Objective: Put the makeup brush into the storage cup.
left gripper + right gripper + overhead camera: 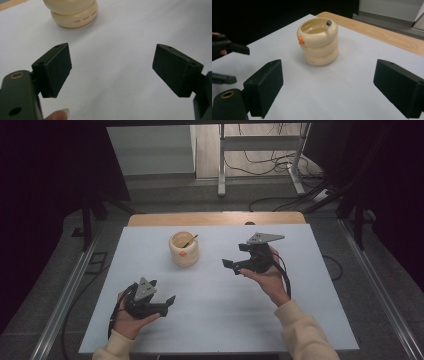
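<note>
While the left gripper hovers wide open and empty near the table's front, one glossy cream ringed pot sits mid-table; the right gripper, equally spread, holds nothing.

Cream ring-stacked cup, three bulging rings, standing upright on the white tabletop, nearer the far edge, left of centre. Open top. Small orange knob on its side just under the rim. Thin dark stick leans inside against the rim, tip poking out toward the far right corner. Small reddish lettering on the bottom ring, too small to read surely.
</note>
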`<state>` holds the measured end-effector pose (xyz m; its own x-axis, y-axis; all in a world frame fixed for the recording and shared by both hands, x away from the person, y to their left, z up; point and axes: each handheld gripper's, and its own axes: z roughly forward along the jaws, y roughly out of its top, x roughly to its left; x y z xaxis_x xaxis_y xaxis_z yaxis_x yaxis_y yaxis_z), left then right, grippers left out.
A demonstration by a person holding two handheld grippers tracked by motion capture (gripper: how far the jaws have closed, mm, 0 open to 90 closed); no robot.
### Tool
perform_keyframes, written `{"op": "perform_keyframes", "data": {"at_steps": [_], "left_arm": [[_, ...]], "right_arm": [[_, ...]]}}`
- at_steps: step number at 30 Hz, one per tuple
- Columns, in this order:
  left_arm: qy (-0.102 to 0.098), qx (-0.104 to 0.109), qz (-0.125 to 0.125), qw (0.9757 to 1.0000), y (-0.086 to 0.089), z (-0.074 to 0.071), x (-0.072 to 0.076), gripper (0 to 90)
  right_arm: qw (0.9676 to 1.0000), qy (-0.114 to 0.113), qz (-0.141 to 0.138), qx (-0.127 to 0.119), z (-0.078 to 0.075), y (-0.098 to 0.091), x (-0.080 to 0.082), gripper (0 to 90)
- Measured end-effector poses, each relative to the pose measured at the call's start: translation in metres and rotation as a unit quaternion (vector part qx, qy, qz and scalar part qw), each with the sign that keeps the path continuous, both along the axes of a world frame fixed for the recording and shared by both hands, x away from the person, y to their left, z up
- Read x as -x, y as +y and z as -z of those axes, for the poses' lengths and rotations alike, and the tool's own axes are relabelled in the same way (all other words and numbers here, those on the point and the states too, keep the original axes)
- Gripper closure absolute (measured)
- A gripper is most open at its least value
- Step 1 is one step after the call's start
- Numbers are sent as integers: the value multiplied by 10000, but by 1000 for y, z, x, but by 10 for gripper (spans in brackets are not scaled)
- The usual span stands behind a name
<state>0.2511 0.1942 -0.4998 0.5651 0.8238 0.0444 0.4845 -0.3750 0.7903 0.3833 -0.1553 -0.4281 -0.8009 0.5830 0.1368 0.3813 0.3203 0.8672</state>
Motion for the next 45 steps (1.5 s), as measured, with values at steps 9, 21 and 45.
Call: {"op": "perform_keyframes", "data": {"at_steps": [9, 21, 45], "left_arm": [[21, -25, 14, 10000, -1, 1, 0, 157], [31, -41, 2, 10000, 0, 1, 0, 157], [82, -84, 5, 9999, 0, 4, -1, 156]], "right_arm": [[9999, 30, 150, 28, 11, -33, 21, 97], [9985, 250, 364, 327, 40, -76, 51, 104], [9929, 300, 981, 606, 61, -132, 72, 117]]}}
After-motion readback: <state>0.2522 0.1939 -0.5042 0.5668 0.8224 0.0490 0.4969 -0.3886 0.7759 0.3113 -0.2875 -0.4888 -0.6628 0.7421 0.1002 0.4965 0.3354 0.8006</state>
